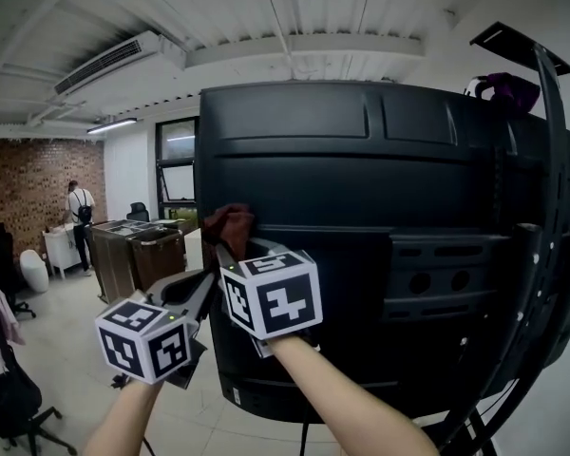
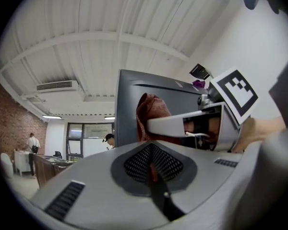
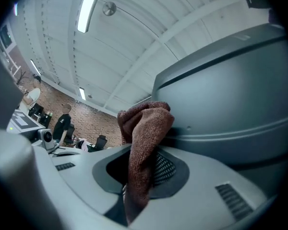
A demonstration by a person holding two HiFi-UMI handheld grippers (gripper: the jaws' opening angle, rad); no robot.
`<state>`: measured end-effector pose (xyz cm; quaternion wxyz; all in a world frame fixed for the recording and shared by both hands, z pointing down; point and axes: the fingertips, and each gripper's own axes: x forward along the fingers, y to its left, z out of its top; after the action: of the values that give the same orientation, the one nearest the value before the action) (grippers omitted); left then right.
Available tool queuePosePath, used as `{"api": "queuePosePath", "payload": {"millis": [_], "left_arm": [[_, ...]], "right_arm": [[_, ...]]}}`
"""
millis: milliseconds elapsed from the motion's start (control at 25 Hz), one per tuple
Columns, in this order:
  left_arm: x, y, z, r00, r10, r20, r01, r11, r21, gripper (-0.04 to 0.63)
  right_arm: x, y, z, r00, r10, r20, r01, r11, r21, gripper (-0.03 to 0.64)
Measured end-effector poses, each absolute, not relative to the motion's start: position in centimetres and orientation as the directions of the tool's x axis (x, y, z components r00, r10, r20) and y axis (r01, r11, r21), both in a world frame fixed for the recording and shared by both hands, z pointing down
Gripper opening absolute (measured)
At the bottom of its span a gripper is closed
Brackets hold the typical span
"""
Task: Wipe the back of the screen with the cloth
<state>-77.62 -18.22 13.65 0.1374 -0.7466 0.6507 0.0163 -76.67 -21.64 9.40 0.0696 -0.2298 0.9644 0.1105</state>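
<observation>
The screen's black plastic back [image 1: 361,188] fills the middle and right of the head view, upright on a stand. A reddish-brown cloth [image 1: 230,223] is bunched against it near its left edge. My right gripper [image 1: 231,247] is shut on that cloth, and the cloth [image 3: 146,123] sticks up out of the jaws and touches the screen [image 3: 230,104]. My left gripper [image 1: 207,283] hangs just below and left of the right one, clear of the screen, jaws shut with nothing held. In the left gripper view the cloth [image 2: 146,111] shows ahead beside the right gripper's white jaw.
The black stand frame [image 1: 541,255] runs down the screen's right side. A purple object [image 1: 508,88] sits on top at the right. To the left are brown cabinets [image 1: 138,250], a standing person [image 1: 79,207] in the distance, and an office chair [image 1: 9,397].
</observation>
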Motion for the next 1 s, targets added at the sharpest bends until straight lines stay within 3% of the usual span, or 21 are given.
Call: {"api": "queuePosePath", "payload": {"millis": [480, 1000], "left_arm": [[-66.5, -21.6, 13.4, 0.360, -0.912, -0.195, -0.923, -0.317, -0.220, 0.011], [-63.7, -22.3, 13.8, 0.399, -0.899, -0.180, -0.906, -0.356, -0.228, 0.011]], "right_arm": [[-65.0, -24.0, 9.7, -0.769, -0.592, -0.241, -0.631, 0.763, 0.140, 0.065], [-62.6, -24.1, 10.3, -0.740, -0.627, -0.244, -0.663, 0.741, 0.104, 0.065]]}}
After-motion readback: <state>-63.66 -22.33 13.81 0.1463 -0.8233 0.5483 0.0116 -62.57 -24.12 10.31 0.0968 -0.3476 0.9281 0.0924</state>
